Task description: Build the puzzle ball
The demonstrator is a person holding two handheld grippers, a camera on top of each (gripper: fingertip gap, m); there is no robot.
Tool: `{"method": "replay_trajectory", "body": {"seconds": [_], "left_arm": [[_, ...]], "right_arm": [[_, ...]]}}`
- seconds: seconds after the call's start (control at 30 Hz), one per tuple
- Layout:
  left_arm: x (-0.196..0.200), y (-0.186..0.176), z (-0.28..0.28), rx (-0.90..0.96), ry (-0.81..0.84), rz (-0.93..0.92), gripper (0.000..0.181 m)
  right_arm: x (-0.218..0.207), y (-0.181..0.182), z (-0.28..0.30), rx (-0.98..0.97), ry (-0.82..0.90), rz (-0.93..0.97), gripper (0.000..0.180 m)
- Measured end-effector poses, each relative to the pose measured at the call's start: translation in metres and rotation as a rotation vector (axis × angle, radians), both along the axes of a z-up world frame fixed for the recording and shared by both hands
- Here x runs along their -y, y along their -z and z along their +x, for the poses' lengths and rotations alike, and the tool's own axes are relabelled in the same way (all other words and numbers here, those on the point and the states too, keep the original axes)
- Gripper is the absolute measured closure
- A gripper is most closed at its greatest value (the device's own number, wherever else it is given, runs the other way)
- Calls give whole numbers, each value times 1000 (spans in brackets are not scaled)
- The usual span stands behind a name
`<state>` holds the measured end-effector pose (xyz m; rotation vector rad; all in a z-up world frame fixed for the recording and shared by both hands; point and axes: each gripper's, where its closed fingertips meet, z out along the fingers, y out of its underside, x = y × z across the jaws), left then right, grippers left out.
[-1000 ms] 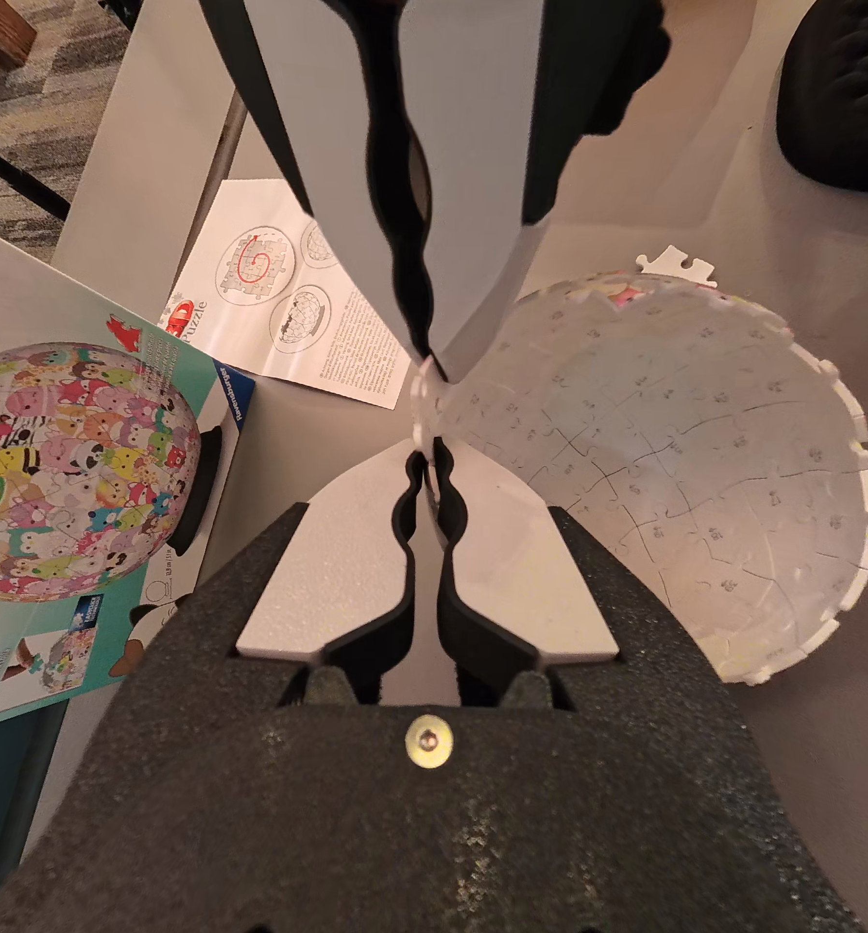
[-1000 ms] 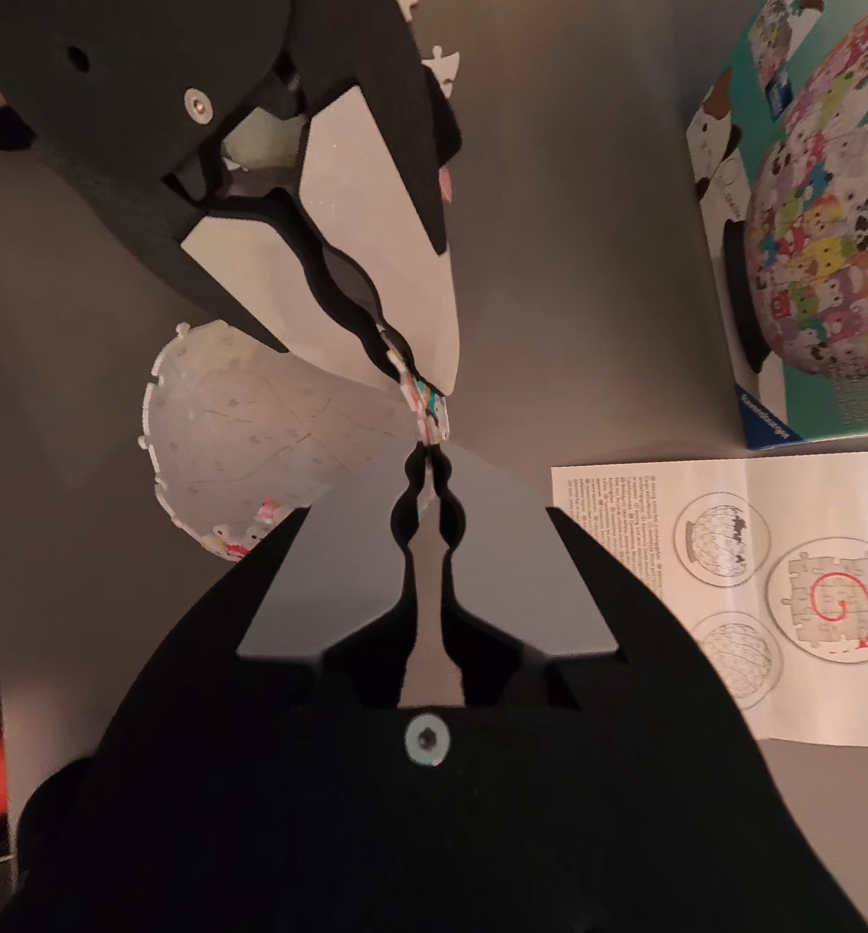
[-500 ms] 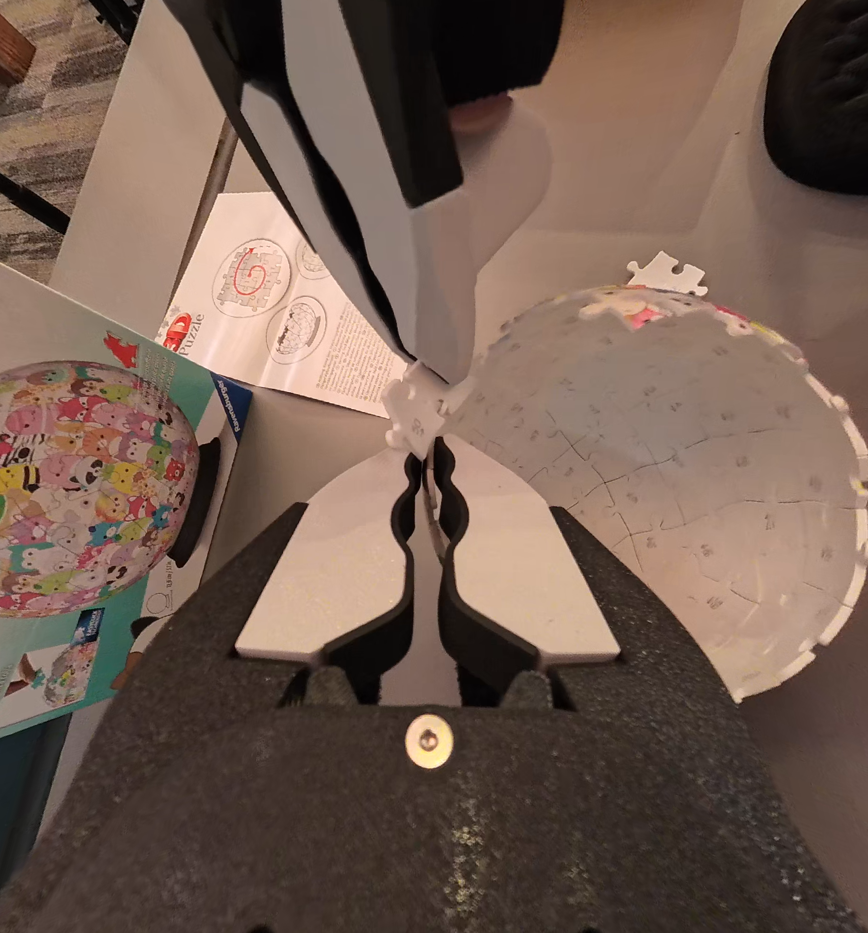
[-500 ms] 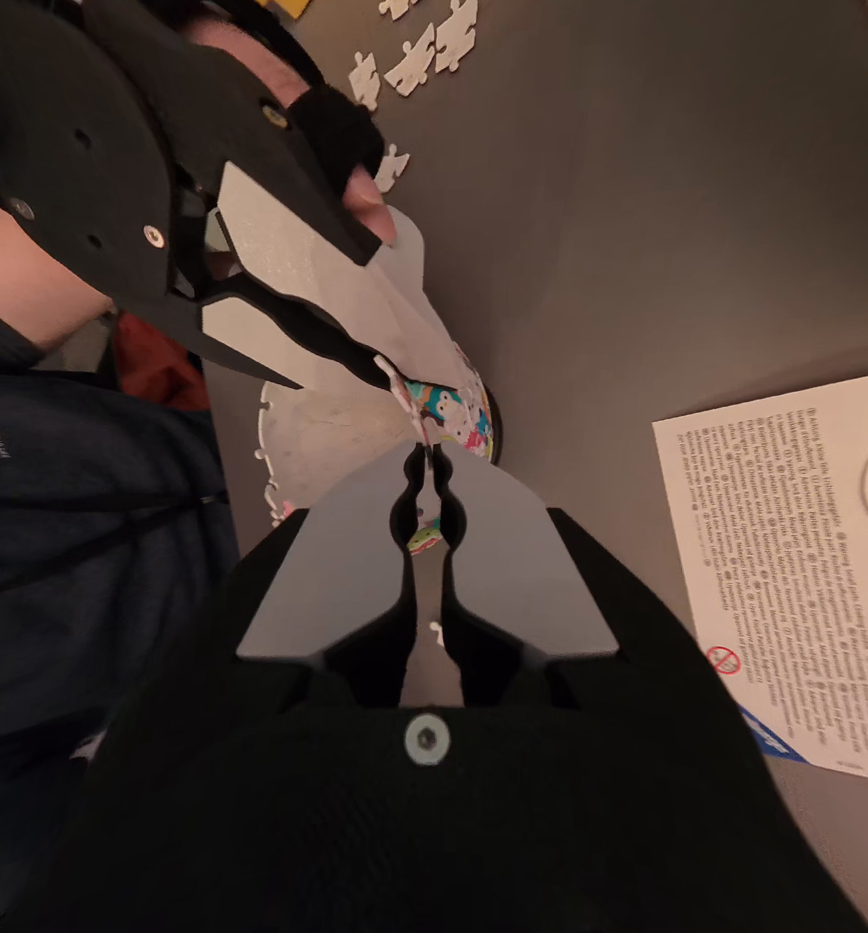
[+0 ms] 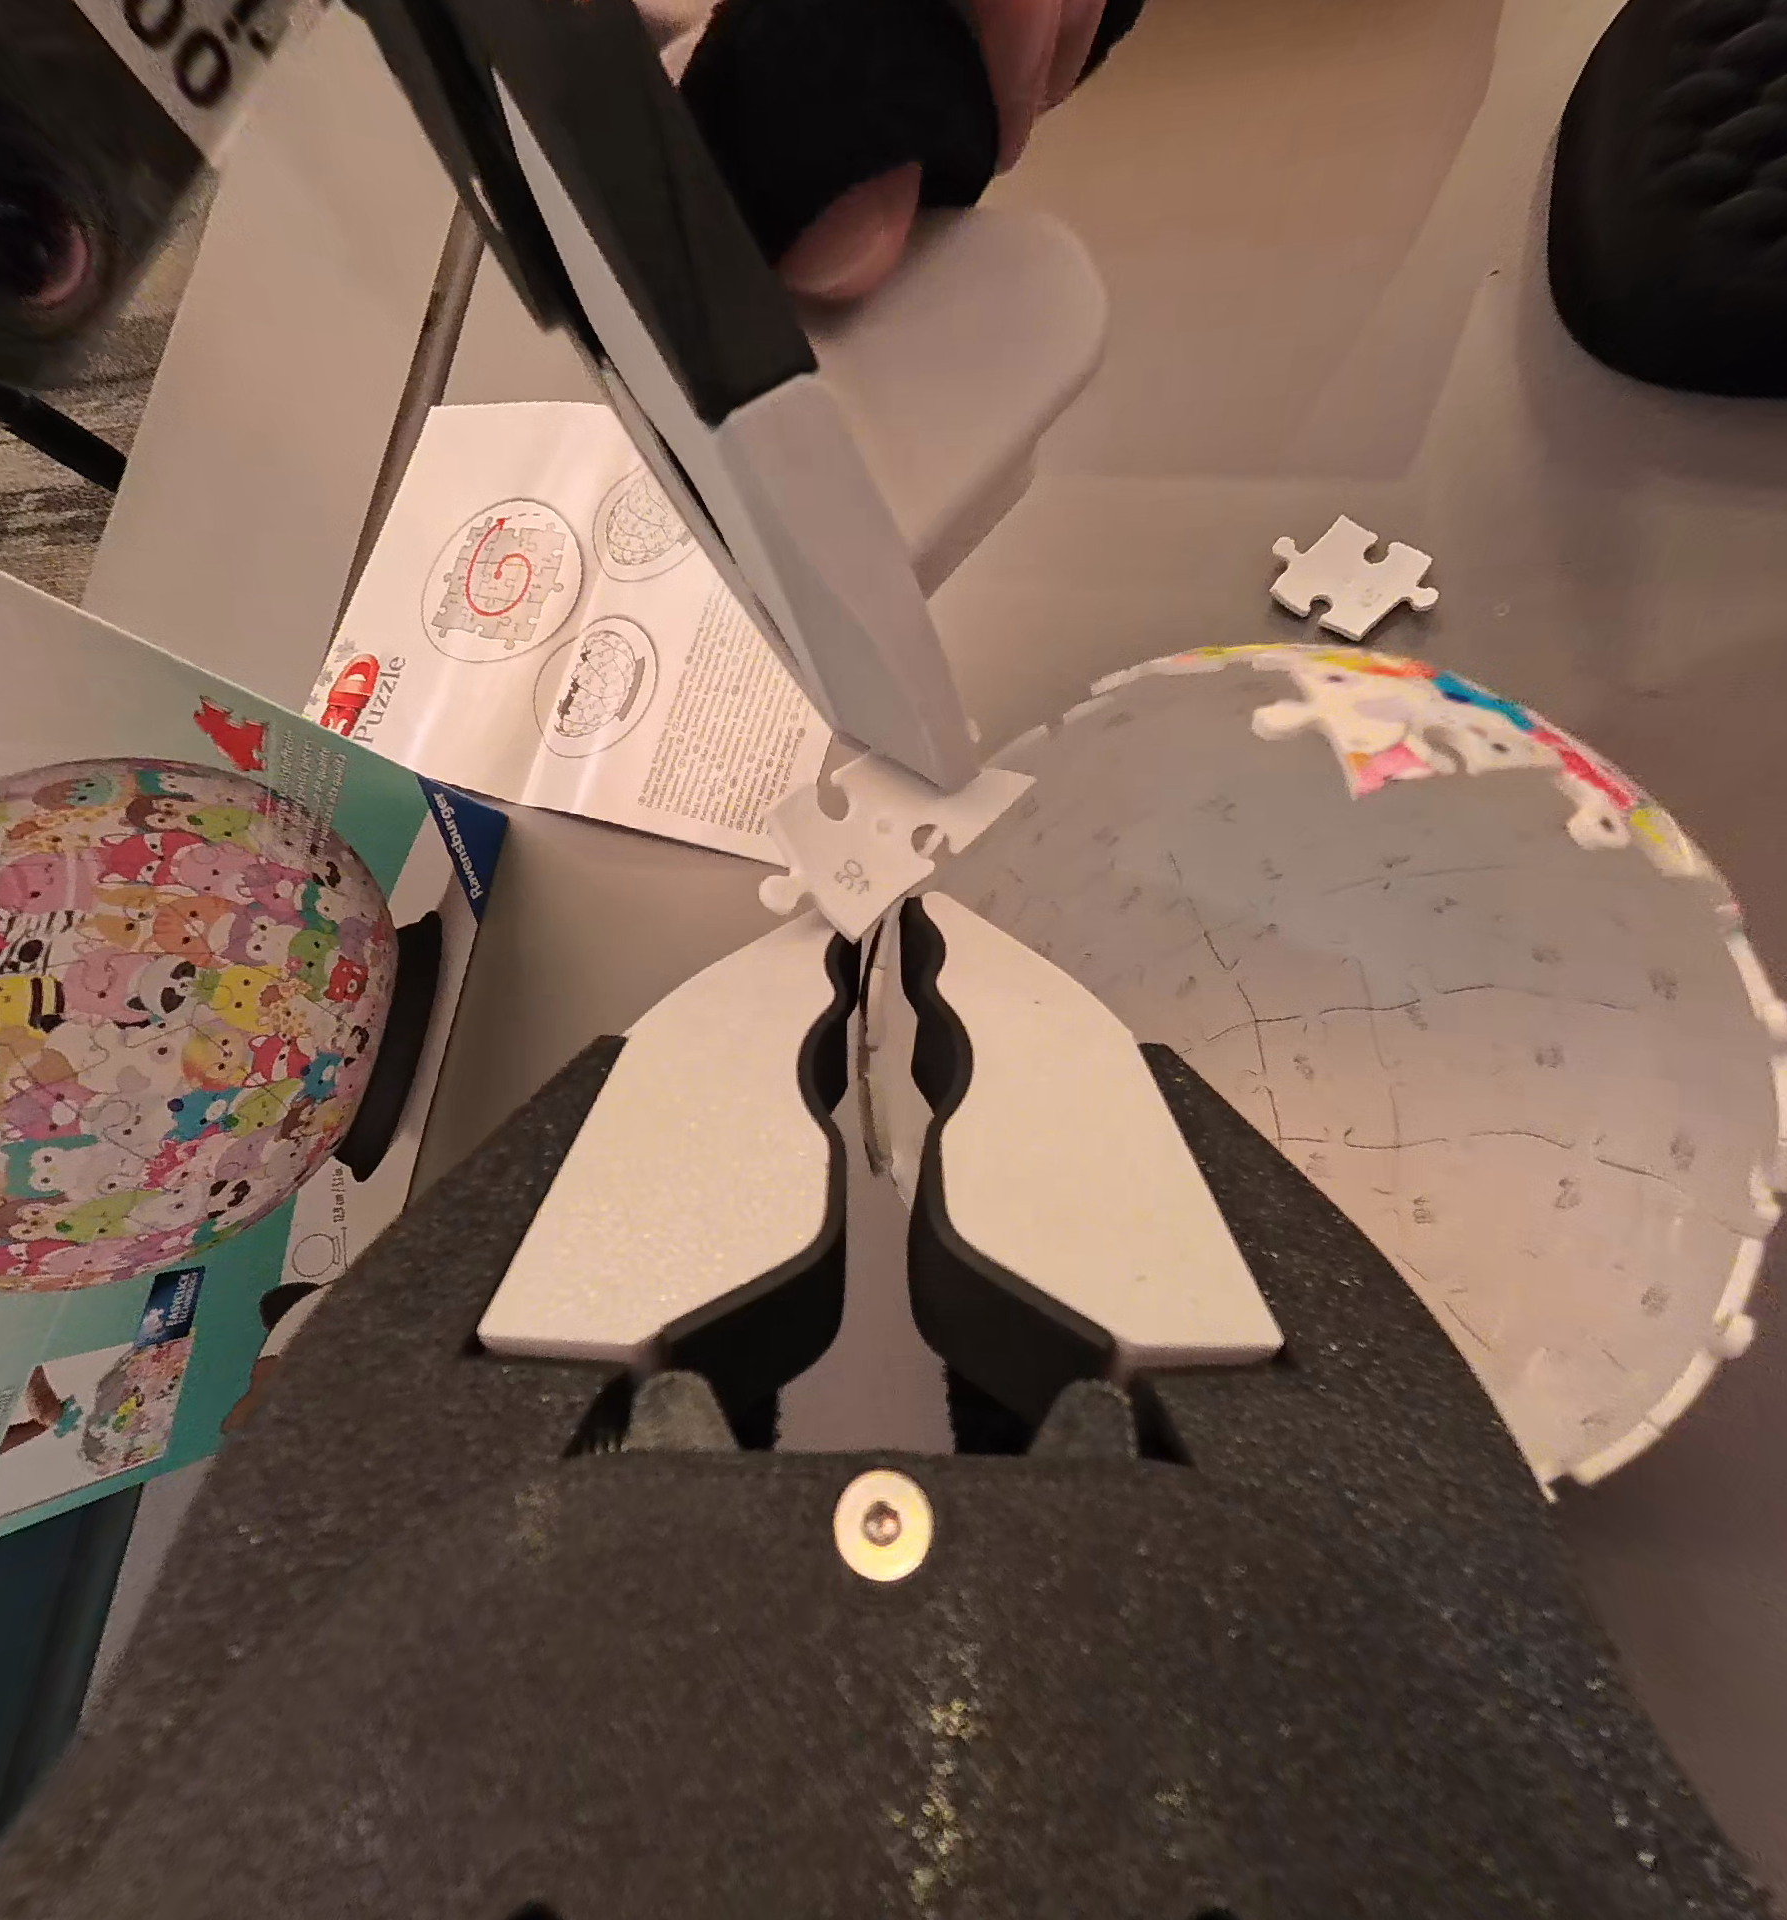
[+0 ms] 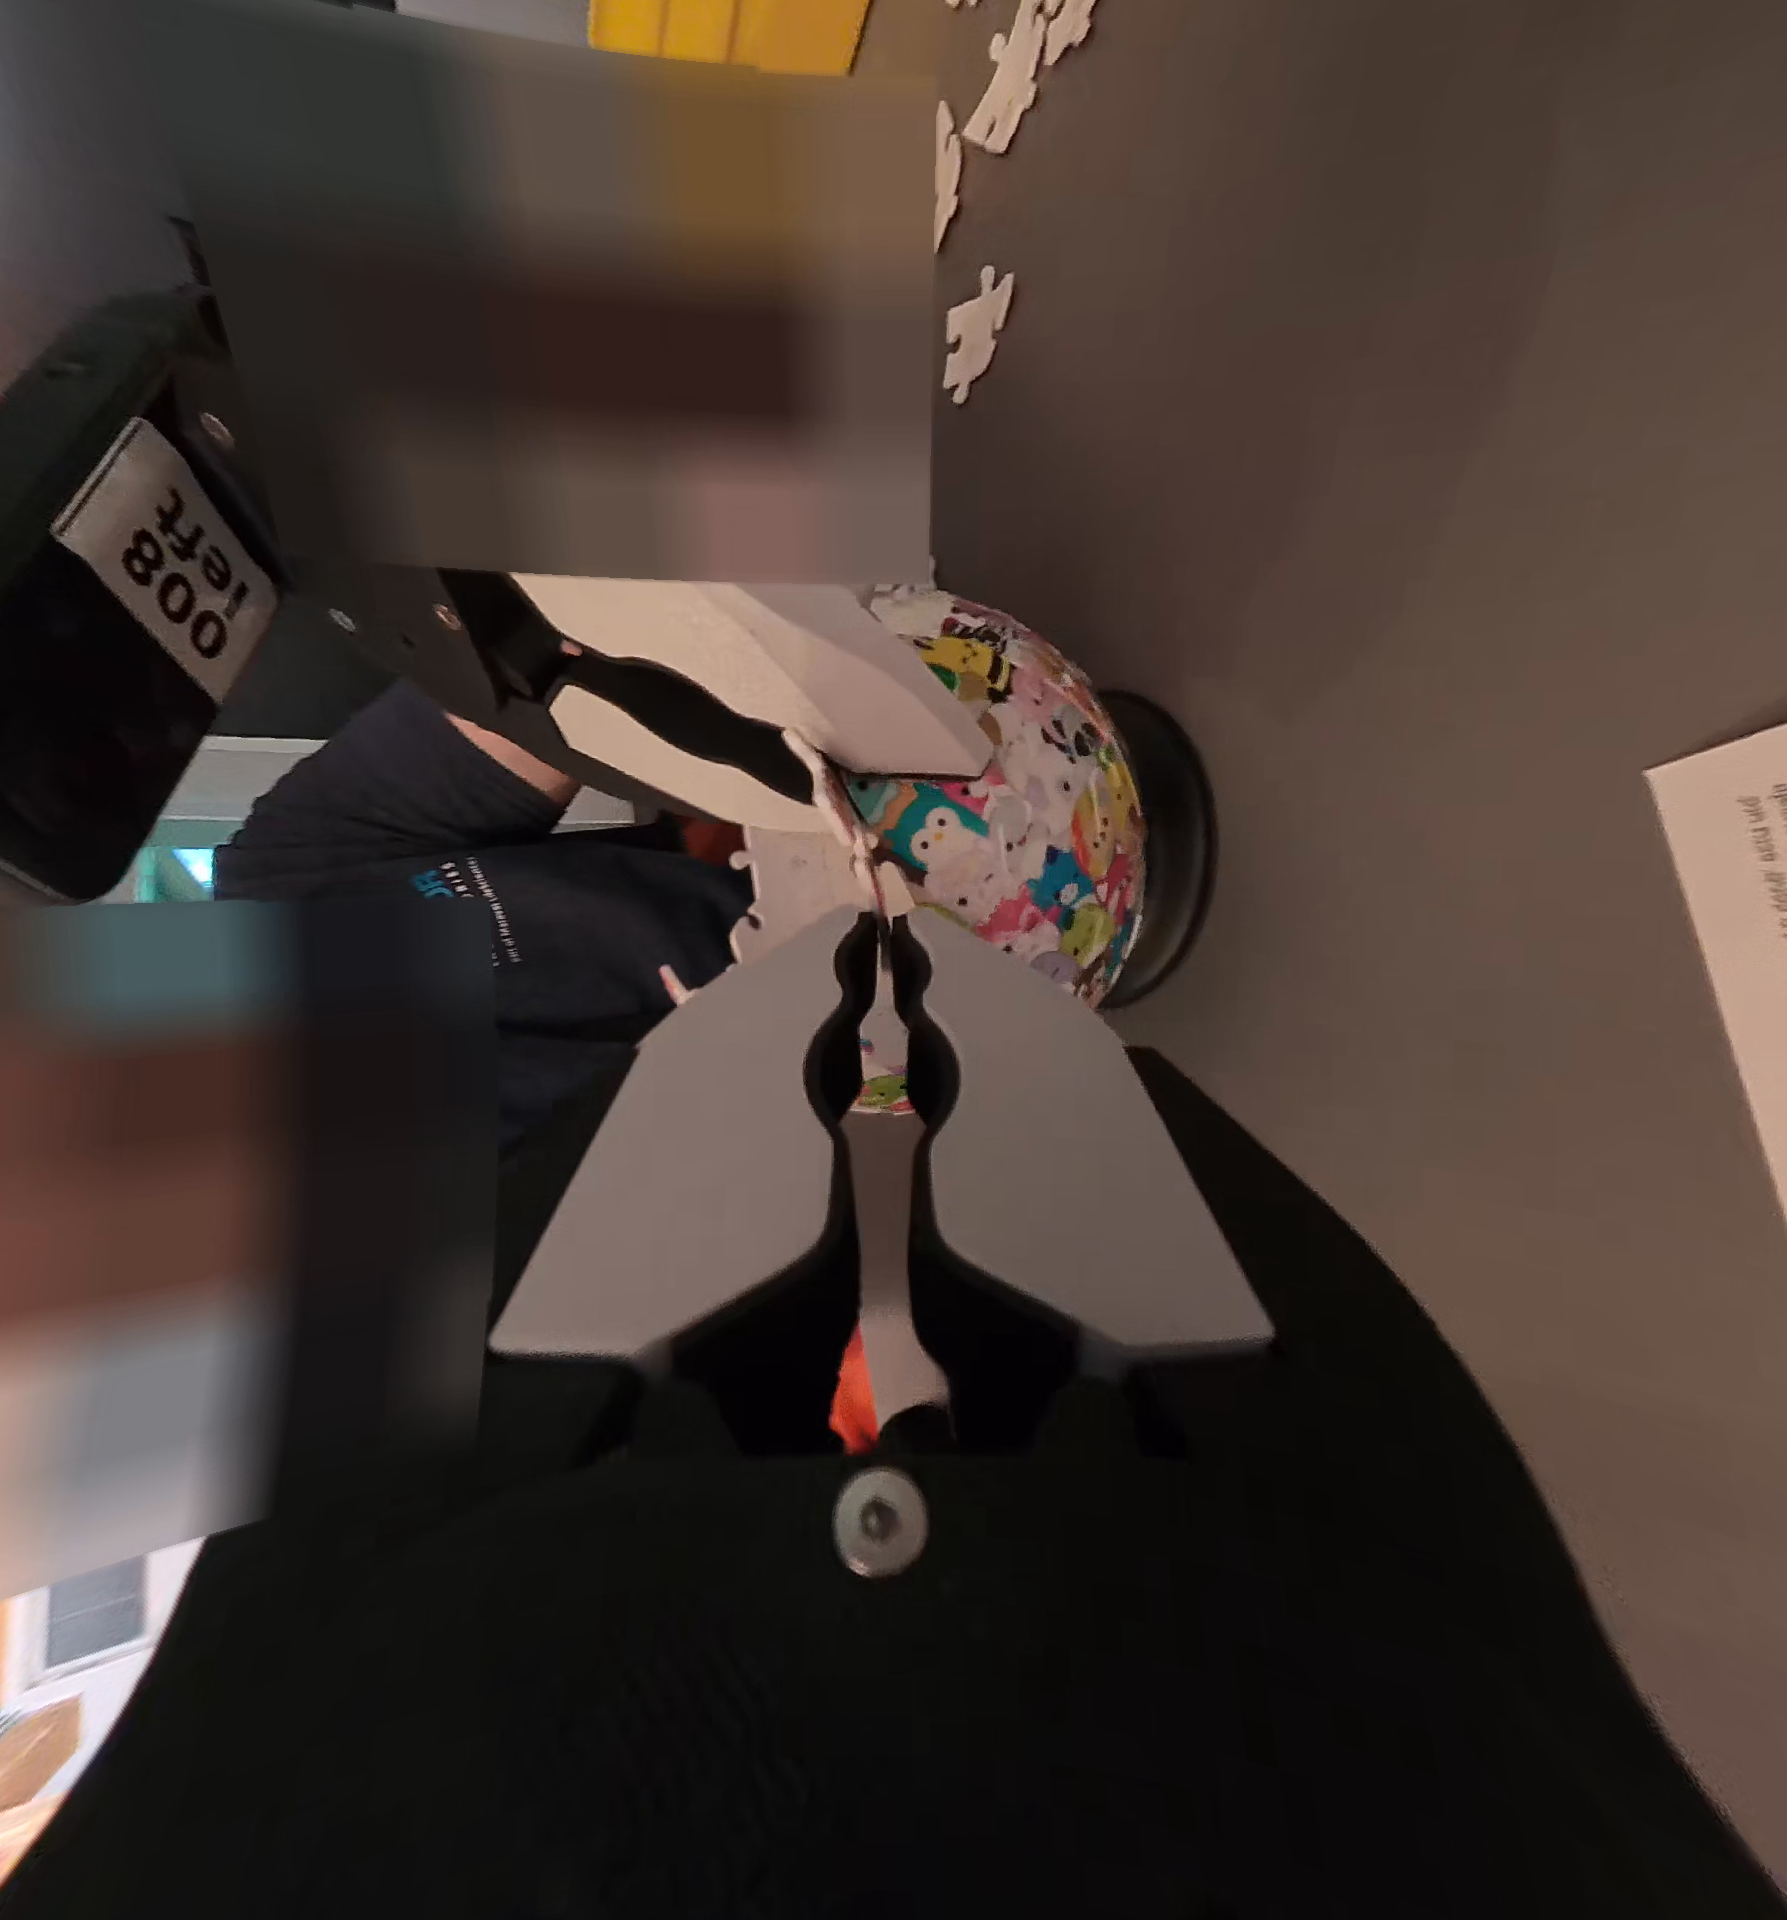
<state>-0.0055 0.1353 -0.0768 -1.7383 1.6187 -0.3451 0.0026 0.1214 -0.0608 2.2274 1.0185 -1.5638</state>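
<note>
Puzzle ball (image 5: 1388,1039) about half built: open bowl of joined pieces, right of centre in left wrist view, bumpy rim bare
Left gripper (image 5: 878,935) pinched tight on ball rim
Right gripper (image 5: 920,779) tight on white piece (image 5: 868,842), touching rim, not snapped in
Spare piece (image 5: 1351,577) upper right
Box (image 5: 193,1039) and paper (image 5: 577,623) crowd left; table (image 5: 1491,364) free on right

Two tools (image 5: 873,935) (image 5: 930,769), one half-built puzzle ball (image 5: 1388,1039), one box (image 5: 141,1039), one leaflet (image 5: 556,623) (loose pieces (image 6: 977,332): at least four).
</note>
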Motion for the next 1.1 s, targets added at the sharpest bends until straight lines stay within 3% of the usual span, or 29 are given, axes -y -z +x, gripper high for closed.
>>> {"method": "replay_trajectory", "body": {"seconds": [0.2, 0.6, 0.77, 0.87, 1.1], "left_arm": [[1, -3, 0, 15, 8, -5, 175], [-2, -2, -4, 17, -1, -3, 177], [-2, -2, -5, 31, -6, -7, 177], [-3, -2, -5, 35, -7, -10, 177], [-3, -2, -5, 36, -10, -9, 177]], "right_arm": [[1, -3, -1, -111, -51, 4, 177], [-8, -3, -4, -166, -185, 626, 177], [-7, -8, -6, -182, -198, 706, 173], [-11, -21, -9, -209, -169, 752, 154], [-17, -21, -18, -129, -217, 879, 154]]}}
